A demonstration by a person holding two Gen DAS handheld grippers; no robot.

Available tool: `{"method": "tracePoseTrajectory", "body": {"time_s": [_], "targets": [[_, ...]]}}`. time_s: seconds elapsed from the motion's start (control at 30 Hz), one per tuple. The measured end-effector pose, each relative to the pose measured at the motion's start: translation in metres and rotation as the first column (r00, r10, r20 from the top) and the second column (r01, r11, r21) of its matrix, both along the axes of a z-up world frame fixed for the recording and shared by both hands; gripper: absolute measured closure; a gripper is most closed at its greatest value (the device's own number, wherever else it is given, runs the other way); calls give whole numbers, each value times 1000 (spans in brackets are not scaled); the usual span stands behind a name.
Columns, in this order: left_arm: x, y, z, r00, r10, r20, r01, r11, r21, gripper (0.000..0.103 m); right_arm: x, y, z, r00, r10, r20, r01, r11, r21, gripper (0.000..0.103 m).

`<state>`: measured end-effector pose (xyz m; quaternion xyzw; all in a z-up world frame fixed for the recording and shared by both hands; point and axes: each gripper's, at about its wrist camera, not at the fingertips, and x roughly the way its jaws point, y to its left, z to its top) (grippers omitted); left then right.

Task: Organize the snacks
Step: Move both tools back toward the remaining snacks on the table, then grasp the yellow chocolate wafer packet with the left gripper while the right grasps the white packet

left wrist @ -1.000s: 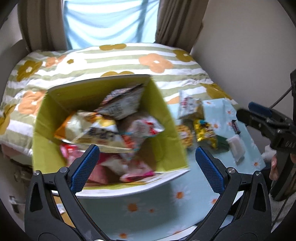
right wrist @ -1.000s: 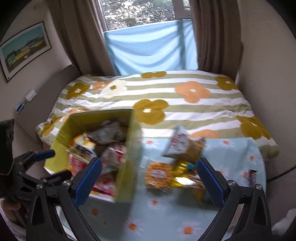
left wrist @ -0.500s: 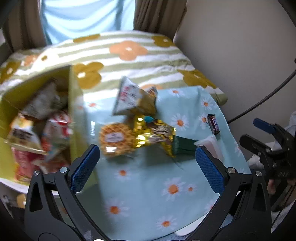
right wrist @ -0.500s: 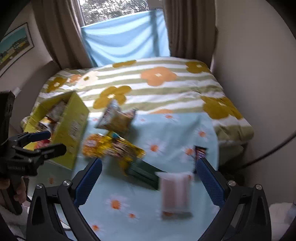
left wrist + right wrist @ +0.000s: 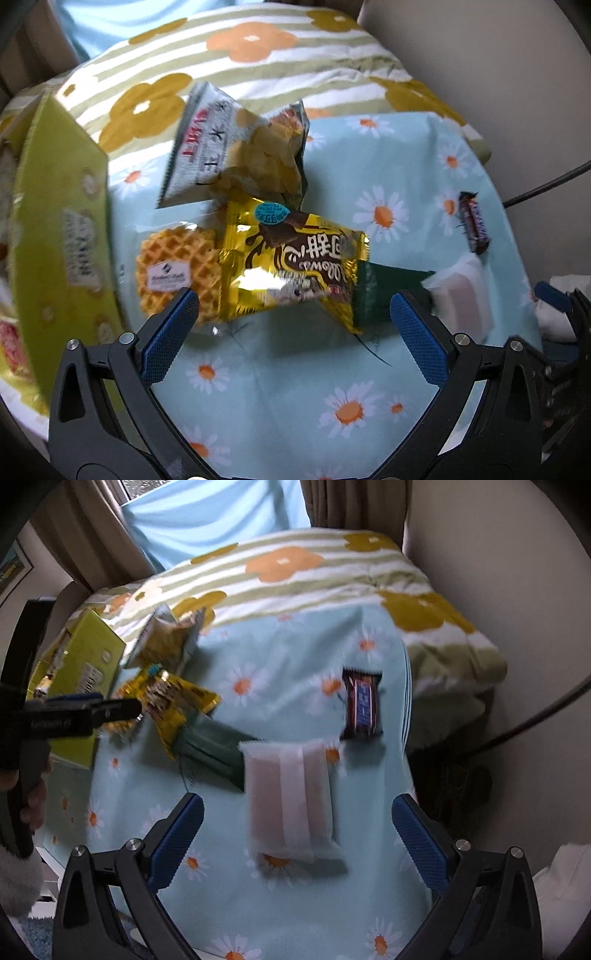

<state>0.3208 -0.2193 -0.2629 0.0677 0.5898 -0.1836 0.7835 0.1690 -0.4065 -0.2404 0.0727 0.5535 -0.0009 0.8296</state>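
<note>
My left gripper [image 5: 293,326] is open and empty, just in front of a yellow snack bag [image 5: 291,258] that lies on a waffle pack [image 5: 173,266] and a dark green pack [image 5: 384,291]. A chips bag [image 5: 236,147] lies behind them. The yellow-green snack box [image 5: 62,236] stands at the left. My right gripper [image 5: 295,834] is open and empty around a white-and-pink wrapped bar [image 5: 290,797]. A dark chocolate bar [image 5: 362,705] lies behind it. The left gripper [image 5: 92,709] shows at the left of the right wrist view.
The snacks lie on a light blue daisy tablecloth [image 5: 280,387]. A bed with a striped flower quilt [image 5: 295,572] stands behind the table. A wall [image 5: 498,554] and a black cable [image 5: 535,716] are at the right.
Both grippers have swung right from the box and come down closer to the loose snacks. The left is now by the yellow bag, the right over the white-and-pink bar.
</note>
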Motion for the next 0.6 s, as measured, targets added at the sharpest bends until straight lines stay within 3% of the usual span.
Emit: {"method": "tracePoseTrajectory", "body": {"time_s": [0.23,0.6], "targets": [[17,-12,-29,999,-35,-7,35,999,25,1,7,3,-31,998,-32,-58,32,999,-2,2],[26,-28,-43,995,-101,7,100,992,77,5,23,8,-48,995,-35,-93,35,999,-6,2]]}}
